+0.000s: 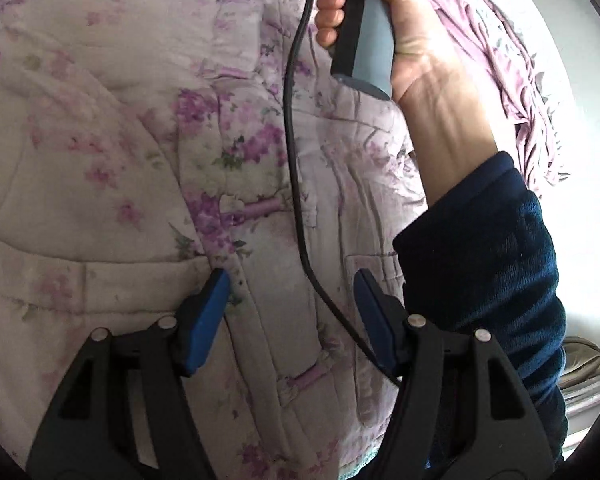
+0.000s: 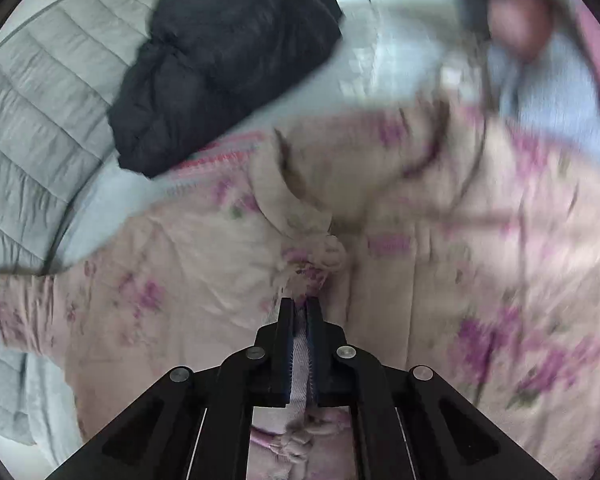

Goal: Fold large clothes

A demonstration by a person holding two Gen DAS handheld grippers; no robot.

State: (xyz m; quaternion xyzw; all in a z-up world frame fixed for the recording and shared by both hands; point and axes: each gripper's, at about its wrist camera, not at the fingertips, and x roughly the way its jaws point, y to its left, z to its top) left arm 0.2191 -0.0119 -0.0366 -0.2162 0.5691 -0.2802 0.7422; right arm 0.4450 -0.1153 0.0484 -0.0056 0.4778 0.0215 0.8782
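Observation:
A large quilted garment point(image 1: 112, 128) in pale pink with purple flowers lies spread out and fills the left wrist view. My left gripper point(image 1: 290, 312) hovers open over its front edge with the fabric loop buttons; its blue pads point(image 1: 208, 316) stand wide apart with no cloth pinched. In the right wrist view the same floral garment point(image 2: 440, 280) is blurred, and my right gripper point(image 2: 300, 304) is shut on a fold of its edge, with fabric showing between the pads. A hand point(image 1: 416, 52) holds the right gripper's grey handle at the top of the left view.
A black cable point(image 1: 294, 152) runs down across the garment and between the left jaws. A dark blue sleeve point(image 1: 496, 264) crosses on the right. A crumpled purple cloth point(image 1: 516, 80) lies beyond. A black puffy jacket point(image 2: 228, 52) rests on a grey quilted cover point(image 2: 40, 100).

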